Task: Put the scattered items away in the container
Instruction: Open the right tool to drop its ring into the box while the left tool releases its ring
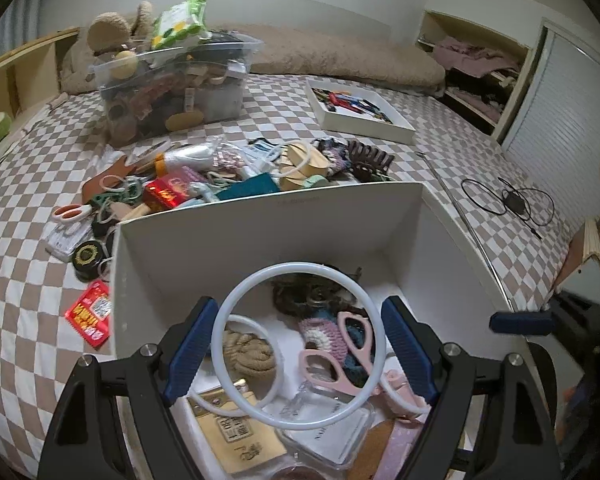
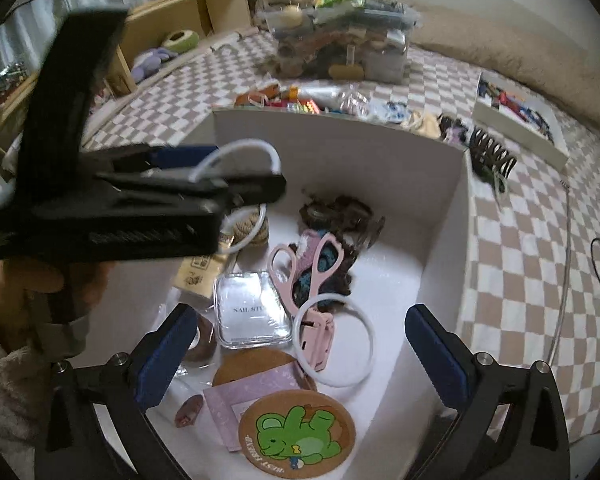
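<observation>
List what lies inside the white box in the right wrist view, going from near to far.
Frog coaster → clear nail sticker case → pink scissors → dark brown hair clip by the white box's far wall.

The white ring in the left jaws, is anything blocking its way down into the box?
Nothing visible does. The white ring hangs over the open white box, with only pink scissors lying on the bottom.

Both wrist views close above box (image 1: 268, 216)
</observation>
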Tool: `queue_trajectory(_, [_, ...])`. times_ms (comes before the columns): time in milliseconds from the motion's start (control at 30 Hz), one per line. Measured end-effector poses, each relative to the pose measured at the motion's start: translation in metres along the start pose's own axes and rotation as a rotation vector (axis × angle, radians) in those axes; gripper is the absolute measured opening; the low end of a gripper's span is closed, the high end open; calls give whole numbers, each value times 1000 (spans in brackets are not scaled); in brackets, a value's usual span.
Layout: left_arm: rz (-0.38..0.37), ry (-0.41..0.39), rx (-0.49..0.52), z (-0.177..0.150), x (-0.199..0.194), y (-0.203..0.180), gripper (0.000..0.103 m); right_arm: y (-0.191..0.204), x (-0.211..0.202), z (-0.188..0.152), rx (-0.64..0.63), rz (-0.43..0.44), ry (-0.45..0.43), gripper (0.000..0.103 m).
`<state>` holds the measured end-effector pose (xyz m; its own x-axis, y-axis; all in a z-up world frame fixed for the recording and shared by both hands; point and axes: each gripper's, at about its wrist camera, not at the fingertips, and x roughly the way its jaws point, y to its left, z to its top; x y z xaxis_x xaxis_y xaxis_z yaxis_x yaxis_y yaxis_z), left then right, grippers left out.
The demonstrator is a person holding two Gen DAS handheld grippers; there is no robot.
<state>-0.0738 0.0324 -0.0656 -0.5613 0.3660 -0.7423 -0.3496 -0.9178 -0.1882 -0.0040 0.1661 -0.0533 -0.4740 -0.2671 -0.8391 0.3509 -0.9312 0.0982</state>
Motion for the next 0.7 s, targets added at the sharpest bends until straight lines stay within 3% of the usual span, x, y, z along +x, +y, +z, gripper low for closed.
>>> queue_trajectory(467, [-121,97,129,29,28,-58,84,-12,-31,-21,9,53,-76,103])
queue_trajectory(700, [-72,160,159,26,54,-69,84,-23,-38,-29,37,66,-102,103])
